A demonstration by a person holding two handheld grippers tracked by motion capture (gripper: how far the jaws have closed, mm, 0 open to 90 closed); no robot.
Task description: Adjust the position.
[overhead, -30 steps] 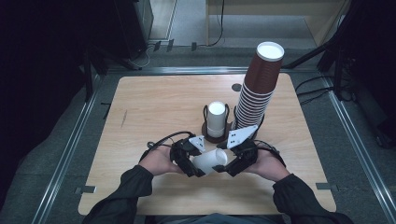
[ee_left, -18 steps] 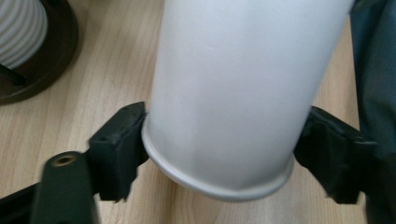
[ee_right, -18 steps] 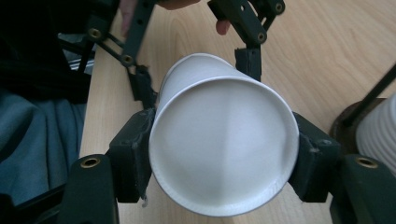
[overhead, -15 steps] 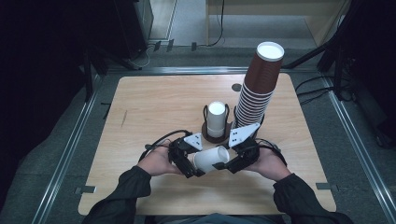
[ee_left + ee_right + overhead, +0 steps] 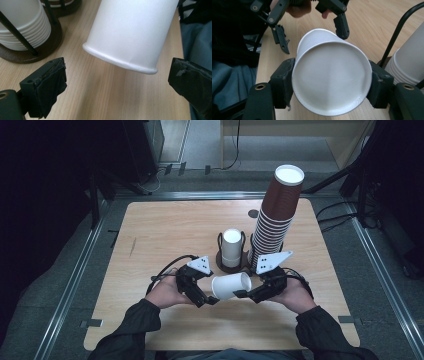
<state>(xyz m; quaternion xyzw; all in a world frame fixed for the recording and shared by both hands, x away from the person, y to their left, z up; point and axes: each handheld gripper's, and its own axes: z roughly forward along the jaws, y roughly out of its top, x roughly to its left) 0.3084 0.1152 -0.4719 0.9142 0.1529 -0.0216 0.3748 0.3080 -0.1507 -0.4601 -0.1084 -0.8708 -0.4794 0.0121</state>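
White paper cup (image 5: 231, 285), sideways, aloft

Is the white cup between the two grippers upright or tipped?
Tipped: the white paper cup lies sideways, clamped in the right gripper.

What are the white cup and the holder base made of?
White cup: looks like matte paper, judging by its rolled rim and a faint side seam. Holder base: dark brown with a slight sheen, probably stained wood or plastic; its uprights look like thin black wire.
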